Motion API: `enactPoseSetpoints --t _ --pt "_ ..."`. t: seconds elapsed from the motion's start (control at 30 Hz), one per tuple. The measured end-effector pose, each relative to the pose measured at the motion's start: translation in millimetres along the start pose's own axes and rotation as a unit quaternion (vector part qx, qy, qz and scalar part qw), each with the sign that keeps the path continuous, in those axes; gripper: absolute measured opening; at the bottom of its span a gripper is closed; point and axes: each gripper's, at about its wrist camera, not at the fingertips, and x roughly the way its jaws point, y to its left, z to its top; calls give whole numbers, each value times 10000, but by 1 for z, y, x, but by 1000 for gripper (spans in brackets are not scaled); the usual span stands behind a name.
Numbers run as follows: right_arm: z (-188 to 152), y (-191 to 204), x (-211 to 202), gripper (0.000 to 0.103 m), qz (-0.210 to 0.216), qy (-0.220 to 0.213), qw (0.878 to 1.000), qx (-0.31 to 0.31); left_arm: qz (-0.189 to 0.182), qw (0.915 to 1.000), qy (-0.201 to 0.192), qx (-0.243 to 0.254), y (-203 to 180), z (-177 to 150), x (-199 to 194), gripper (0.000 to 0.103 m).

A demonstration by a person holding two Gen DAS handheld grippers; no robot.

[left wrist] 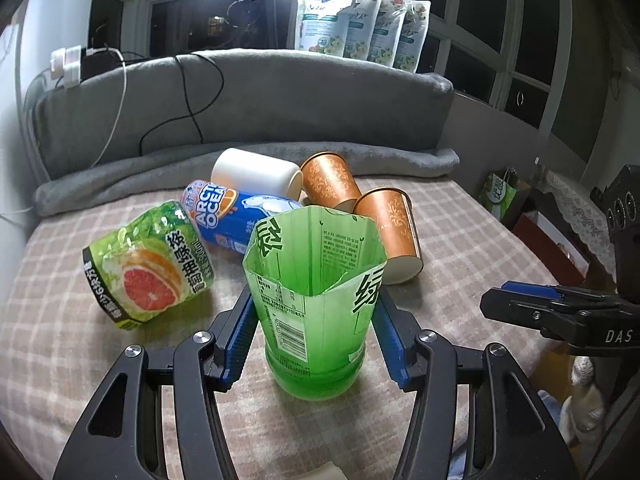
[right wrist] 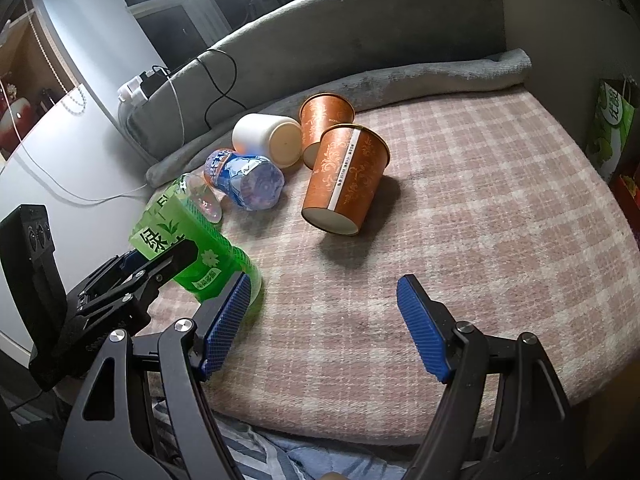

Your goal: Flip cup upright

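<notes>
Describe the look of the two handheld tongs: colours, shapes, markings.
Both match. The left tongs and right tongs have black, plastic-looking, triangular cut-out linkage arms joined by round silver pins, tipped with flat blue ribbed pads. White "DAS" lettering shows on the right tongs' side. No cables or sleeves visible.

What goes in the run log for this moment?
left gripper: around upright green cup, contact unclear | right gripper: open, empty | orange cups: lying down
</notes>
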Motion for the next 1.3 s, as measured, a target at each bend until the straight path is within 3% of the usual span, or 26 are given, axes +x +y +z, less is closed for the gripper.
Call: enactPoseSetpoints --t 0.2,0.37,0.57,0.77,0.83,0.9,0.97,1.07,1.17,1.3 --pt "-1 6 0 78 5 -2 10000 -73 -112 9999 70 -63 4 -3 -4 56" --pt "-1 9 1 78 7 -18 9999 -119 -200 9996 176 21 2 -6 -6 73" --pt "1 13 -4 78 -51 -141 9996 -239 -204 9996 195 77 2 -11 -18 73" --pt "7 22 -16 78 -462 -590 9957 -544 -150 9998 -87 -12 12 -14 -51 73" --pt "9 25 -21 80 -625 -778 9929 -644 49 9994 -326 -118 20 -11 -66 73" --pt "11 29 -27 90 -784 -1023 9890 -730 293 9977 -582 -193 26 -9 -78 73" --pt "12 34 -33 91 -906 -1223 9851 -800 629 9934 -911 -286 32 -6 -93 74" --pt "14 41 -42 93 -1079 -1507 9784 -911 964 9853 -1353 -408 39 0 -111 83" --pt "14 48 -51 101 -1203 -1824 9708 -990 1282 9768 -1673 -389 41 5 -122 84" --pt "14 57 -63 103 -1357 -2207 9595 -1110 1495 9700 -1884 -351 41 11 -129 86"
